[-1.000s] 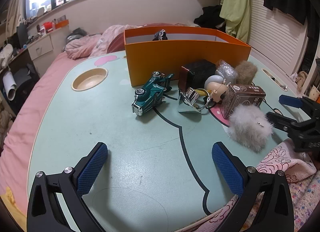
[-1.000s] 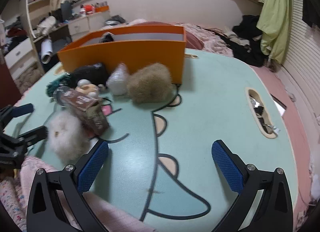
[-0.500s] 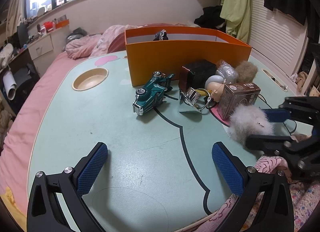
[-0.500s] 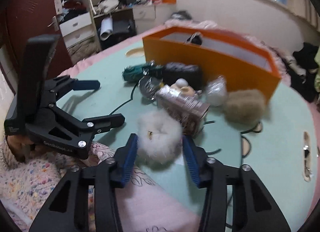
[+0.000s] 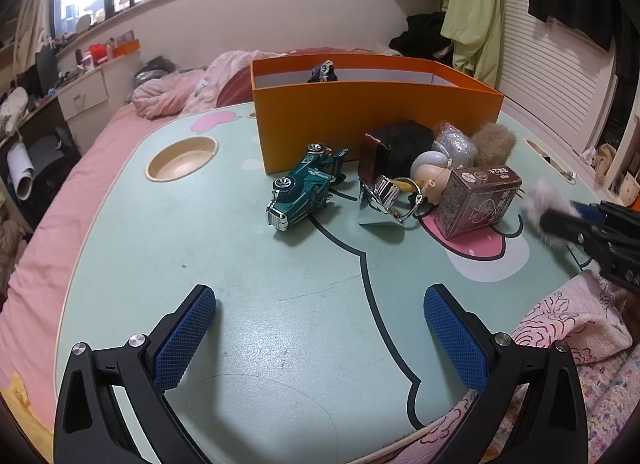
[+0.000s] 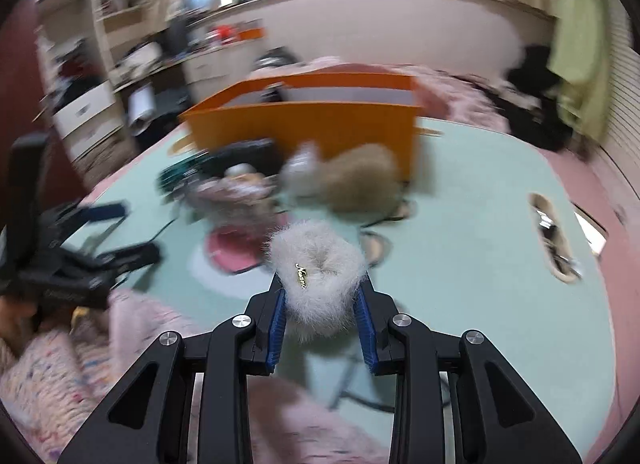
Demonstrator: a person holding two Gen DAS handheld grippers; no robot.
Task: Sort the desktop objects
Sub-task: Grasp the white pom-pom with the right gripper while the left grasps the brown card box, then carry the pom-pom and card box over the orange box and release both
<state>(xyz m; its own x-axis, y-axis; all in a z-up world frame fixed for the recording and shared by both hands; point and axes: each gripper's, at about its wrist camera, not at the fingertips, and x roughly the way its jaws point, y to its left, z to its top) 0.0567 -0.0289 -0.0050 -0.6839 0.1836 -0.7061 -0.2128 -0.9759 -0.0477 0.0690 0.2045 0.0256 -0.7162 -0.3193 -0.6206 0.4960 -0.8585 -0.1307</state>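
My right gripper point(image 6: 320, 304) is shut on a white fluffy hair tie point(image 6: 316, 264) and holds it above the green table point(image 6: 460, 223); it shows at the right edge of the left wrist view point(image 5: 560, 215). My left gripper point(image 5: 320, 332) is open and empty over the table's near edge. An orange box point(image 5: 376, 115) stands at the back. In front of it lie a green toy car point(image 5: 304, 187), a black box point(image 5: 396, 143), a doll head point(image 5: 432, 175), a brown carton point(image 5: 476, 199), a brown fluffy ball point(image 5: 492, 143) and a silver bundle point(image 5: 454, 143).
A round cup recess point(image 5: 182, 157) sits at the table's left. A slot point(image 6: 552, 236) with small items is at its right side. Pink bedding point(image 5: 172, 91) lies behind, and a patterned blanket point(image 5: 576, 328) at the near right edge.
My right gripper closed on the white fluffy hair tie, lifted it off the table beside the brown carton and swung right. The left gripper has not moved.
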